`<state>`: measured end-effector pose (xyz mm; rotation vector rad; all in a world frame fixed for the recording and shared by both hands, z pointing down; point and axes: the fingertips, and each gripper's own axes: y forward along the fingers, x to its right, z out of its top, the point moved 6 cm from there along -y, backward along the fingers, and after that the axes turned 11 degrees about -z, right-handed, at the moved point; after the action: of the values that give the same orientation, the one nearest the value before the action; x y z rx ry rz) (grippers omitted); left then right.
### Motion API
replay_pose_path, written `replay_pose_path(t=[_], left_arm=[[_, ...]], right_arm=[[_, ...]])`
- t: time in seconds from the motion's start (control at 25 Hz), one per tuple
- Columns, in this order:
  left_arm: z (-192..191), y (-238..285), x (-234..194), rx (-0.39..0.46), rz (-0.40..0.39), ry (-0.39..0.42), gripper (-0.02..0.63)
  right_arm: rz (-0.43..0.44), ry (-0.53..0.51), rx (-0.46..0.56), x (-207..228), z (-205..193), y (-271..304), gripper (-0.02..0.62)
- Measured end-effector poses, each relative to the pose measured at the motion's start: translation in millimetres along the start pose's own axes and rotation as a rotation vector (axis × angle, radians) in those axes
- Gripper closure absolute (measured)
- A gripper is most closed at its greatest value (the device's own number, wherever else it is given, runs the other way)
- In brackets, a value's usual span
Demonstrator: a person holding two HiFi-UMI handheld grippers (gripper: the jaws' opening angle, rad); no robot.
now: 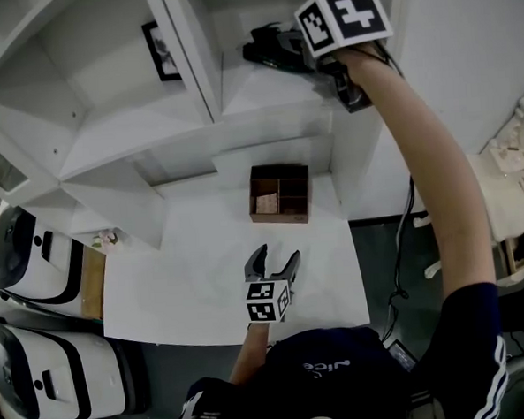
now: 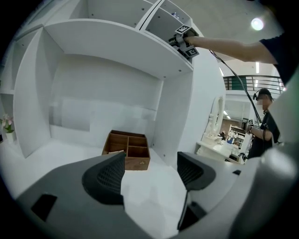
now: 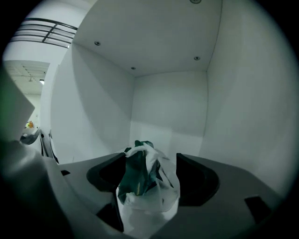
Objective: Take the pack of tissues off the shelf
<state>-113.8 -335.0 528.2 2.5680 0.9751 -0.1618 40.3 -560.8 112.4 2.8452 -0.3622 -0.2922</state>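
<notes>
The pack of tissues (image 3: pixel 145 179), a green and white crumpled plastic pack, stands on the floor of a high white shelf compartment. My right gripper (image 3: pixel 150 173) is reached up into that compartment with the pack between its wide-set jaws; a gap shows on each side, so it is open. From the head view the right gripper (image 1: pixel 274 51) is at the top, arm stretched up. My left gripper (image 1: pixel 272 267) hovers low over the white table (image 1: pixel 204 278), open and empty, pointing toward a wooden box (image 2: pixel 127 148).
The wooden box (image 1: pixel 279 194) with compartments sits at the back of the table under the shelf. A dark framed picture (image 1: pixel 160 51) stands in the neighbouring compartment. White machines (image 1: pixel 35 258) stand left of the table. A person (image 2: pixel 264 119) stands far off at right.
</notes>
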Motion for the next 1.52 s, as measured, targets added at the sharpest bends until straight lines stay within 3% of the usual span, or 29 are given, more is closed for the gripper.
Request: replay_pose_path(t=[0.12, 0.28, 0.48, 0.72, 1.04, 1.52], left_arm=[[-1, 0, 1, 0.011, -0.008, 0.002, 0.258], [-2, -4, -2, 0.021, 0.011, -0.009, 0.264], [-8, -7, -4, 0.017, 0.010, -0.029, 0.282], [-11, -6, 4, 0.018, -0.007, -0.027, 0.287], [-10, -13, 1, 0.040, -0.004, -0.043, 0.287], [-10, -26, -4, 0.060, 0.040, -0.049, 0.287]], right_arm=[[-0.016, -0.017, -0.058, 1, -9, 12, 0.257], [-0.045, -0.044, -0.073, 2, -14, 17, 0.417], [-0.029, -0.053, -0.065, -1, -14, 17, 0.566], [-0.015, -0.074, -0.027, -4, -10, 14, 0.578], [-0.104, -0.175, 0.160, -5, 5, -23, 0.580], [-0.041, -0.217, 0.322, -18, 7, -92, 0.580]])
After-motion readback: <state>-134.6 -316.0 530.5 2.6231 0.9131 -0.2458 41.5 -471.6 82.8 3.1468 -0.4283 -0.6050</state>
